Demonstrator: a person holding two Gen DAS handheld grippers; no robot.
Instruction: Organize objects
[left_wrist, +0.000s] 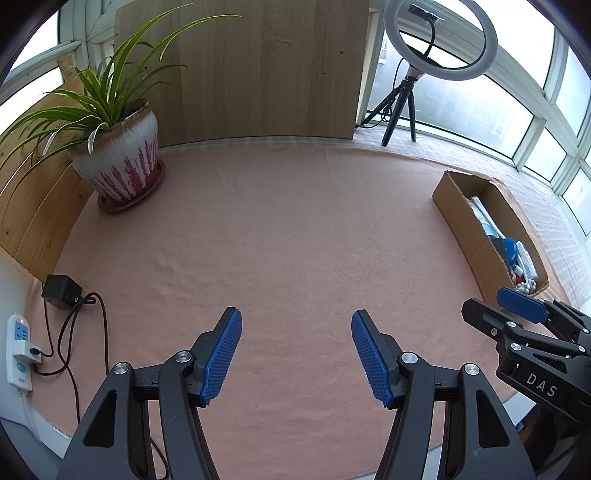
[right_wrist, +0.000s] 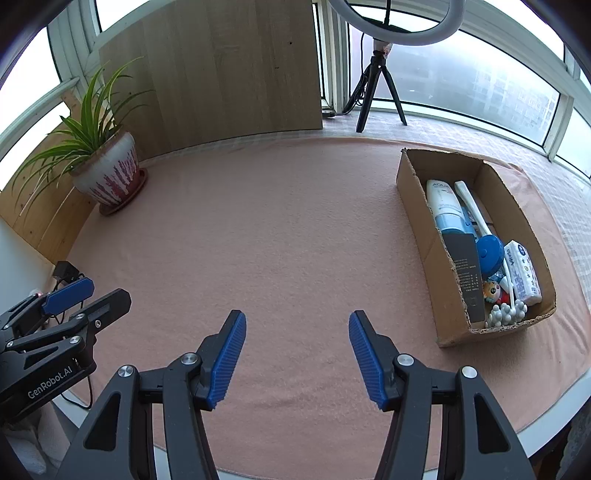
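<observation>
A cardboard box (right_wrist: 417, 206) stands on the right of the pink cloth. In it lie a white and blue bottle (right_wrist: 443, 206), a white stick (right_wrist: 471, 206), a blue round lid (right_wrist: 489, 251), a tissue pack (right_wrist: 522, 273), a black card (right_wrist: 467, 273) and small toys (right_wrist: 498, 295). The box also shows in the left wrist view (left_wrist: 458, 218). My left gripper (left_wrist: 296, 350) is open and empty over the bare cloth. My right gripper (right_wrist: 297, 350) is open and empty, left of the box. Each gripper shows at the edge of the other's view.
A potted plant (left_wrist: 118, 162) stands at the back left on its saucer. A wooden board (left_wrist: 258, 74) leans at the back. A ring light on a tripod (left_wrist: 439, 40) stands at the back right. A power strip (left_wrist: 18, 347) and black adapter (left_wrist: 61, 291) lie at the left edge.
</observation>
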